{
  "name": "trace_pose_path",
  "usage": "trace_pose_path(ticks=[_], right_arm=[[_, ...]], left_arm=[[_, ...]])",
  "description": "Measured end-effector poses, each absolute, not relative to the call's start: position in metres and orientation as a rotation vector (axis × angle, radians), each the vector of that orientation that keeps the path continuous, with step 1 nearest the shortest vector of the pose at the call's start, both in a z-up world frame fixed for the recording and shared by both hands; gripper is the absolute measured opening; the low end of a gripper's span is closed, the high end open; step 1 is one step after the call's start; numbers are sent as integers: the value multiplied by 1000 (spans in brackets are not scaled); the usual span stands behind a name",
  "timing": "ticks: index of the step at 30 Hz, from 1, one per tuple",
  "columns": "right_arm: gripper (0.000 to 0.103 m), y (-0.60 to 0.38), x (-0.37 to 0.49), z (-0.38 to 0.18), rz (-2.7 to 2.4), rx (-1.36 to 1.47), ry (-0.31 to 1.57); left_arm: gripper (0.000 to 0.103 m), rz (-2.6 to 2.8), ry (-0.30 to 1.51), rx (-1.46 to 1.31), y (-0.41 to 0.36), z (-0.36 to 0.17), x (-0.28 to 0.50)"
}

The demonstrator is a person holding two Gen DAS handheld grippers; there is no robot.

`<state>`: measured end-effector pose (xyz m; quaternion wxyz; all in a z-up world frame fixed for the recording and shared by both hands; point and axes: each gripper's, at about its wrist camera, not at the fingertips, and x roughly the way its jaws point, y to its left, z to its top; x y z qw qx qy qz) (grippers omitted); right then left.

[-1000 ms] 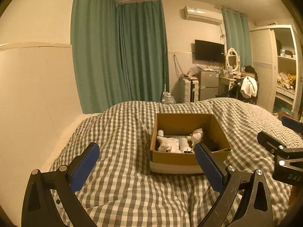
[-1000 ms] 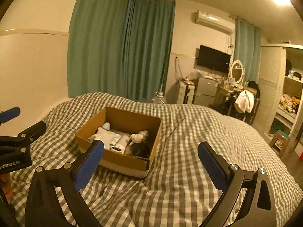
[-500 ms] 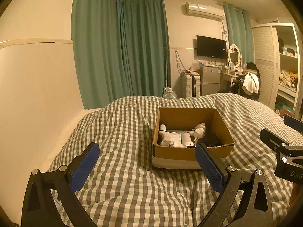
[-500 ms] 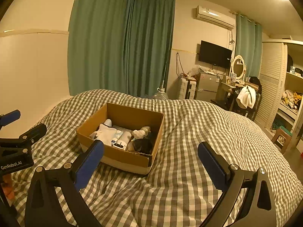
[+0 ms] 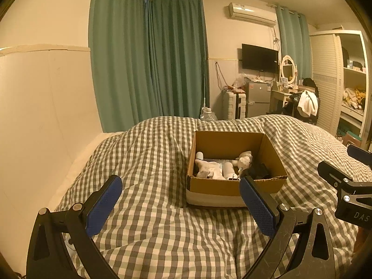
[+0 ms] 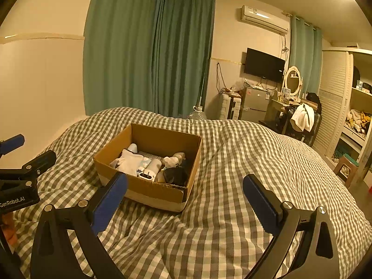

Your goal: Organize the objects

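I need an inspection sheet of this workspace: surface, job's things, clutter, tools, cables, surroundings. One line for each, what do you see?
Surface: bed with checked duvet, wrinkled.
Job's things: open cardboard box on the duvet, holding a white sock, a small white bottle, a pale plush toy and a dark item.
Clutter: nothing seen on the duvet.
Tools: left tool and right tool both open, empty, short of the box.
Cables: wires on the far wall.
Surroundings: green curtains, TV, wardrobe.

Grey-and-white checked duvet [image 5: 151, 153]; brown cardboard box [image 5: 234, 186] with a pale band along its base; white socks [image 6: 129, 162] inside; teal curtains [image 5: 148, 58]; blue pads [image 6: 109, 200] on black gripper fingers.
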<state>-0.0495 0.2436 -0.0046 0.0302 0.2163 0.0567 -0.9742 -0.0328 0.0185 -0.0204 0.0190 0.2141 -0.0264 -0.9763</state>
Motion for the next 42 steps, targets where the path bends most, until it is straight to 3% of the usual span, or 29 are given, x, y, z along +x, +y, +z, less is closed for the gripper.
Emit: trace_pose_path(ticks=[42], right_arm=[[100, 239, -55, -15, -2985, 708, 178]], left_arm=[[103, -3019, -42, 714, 18, -24, -32]])
